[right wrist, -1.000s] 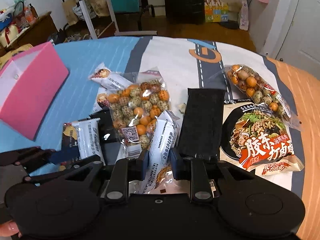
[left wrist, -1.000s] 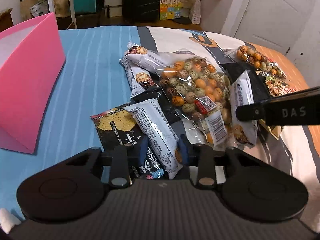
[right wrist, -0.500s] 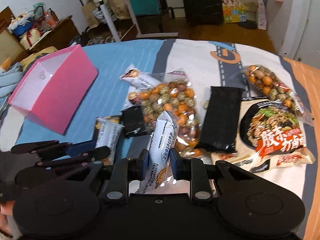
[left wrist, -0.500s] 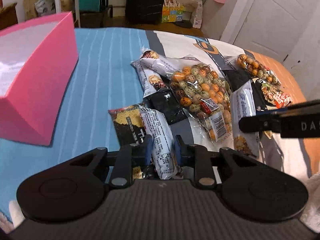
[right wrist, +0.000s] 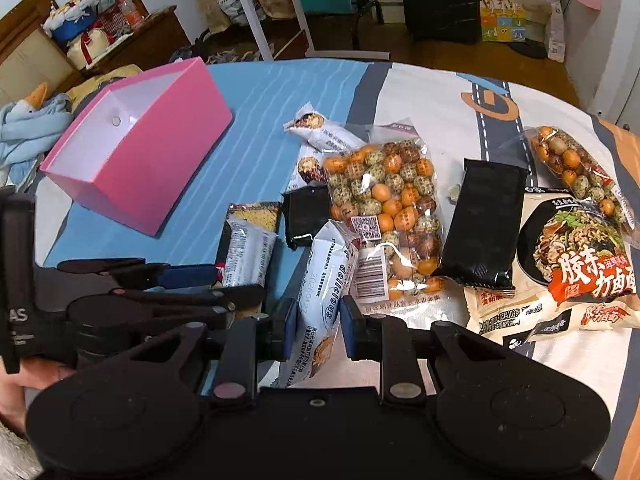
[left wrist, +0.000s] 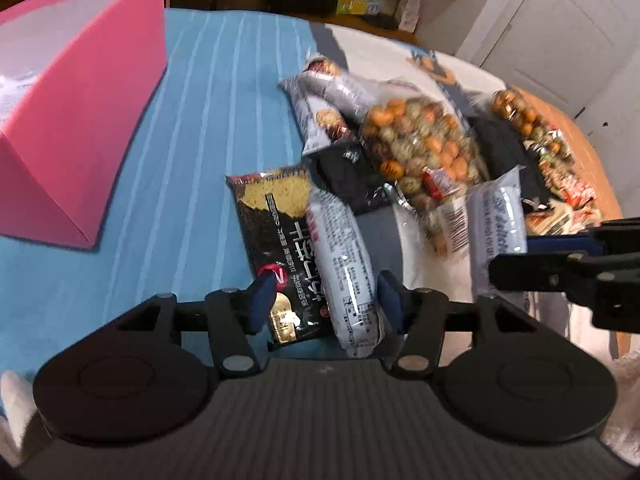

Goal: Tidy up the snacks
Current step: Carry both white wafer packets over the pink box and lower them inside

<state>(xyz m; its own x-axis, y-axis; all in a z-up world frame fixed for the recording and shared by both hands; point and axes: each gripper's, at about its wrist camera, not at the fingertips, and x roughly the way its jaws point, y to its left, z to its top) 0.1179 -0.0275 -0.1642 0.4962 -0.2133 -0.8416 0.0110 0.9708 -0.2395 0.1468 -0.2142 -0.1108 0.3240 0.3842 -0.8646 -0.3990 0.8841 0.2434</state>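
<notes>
My left gripper [left wrist: 323, 298] is open around a white snack bar [left wrist: 344, 268] and a black cracker packet [left wrist: 280, 236], both lying on the blue cloth. My right gripper [right wrist: 318, 326] is shut on a white "delicious" snack packet [right wrist: 328, 292] and holds it tilted up above the cloth. The open pink box [right wrist: 136, 160] stands at the left; its side shows in the left wrist view [left wrist: 76, 120]. The left gripper also shows in the right wrist view [right wrist: 176, 280], beside the white bar [right wrist: 248, 256].
A clear bag of coloured nuts [right wrist: 384, 208], a black packet [right wrist: 486, 220], a noodle pack [right wrist: 576, 256], a second nut bag [right wrist: 576, 168] and two white pastry packets [right wrist: 324, 136] lie on the bed. A small black packet [right wrist: 306, 214] lies beside the nuts.
My left gripper has opened from its grip on the white bar, which now lies with the cracker packet between its jaws. My right gripper has lifted the white packet higher.
</notes>
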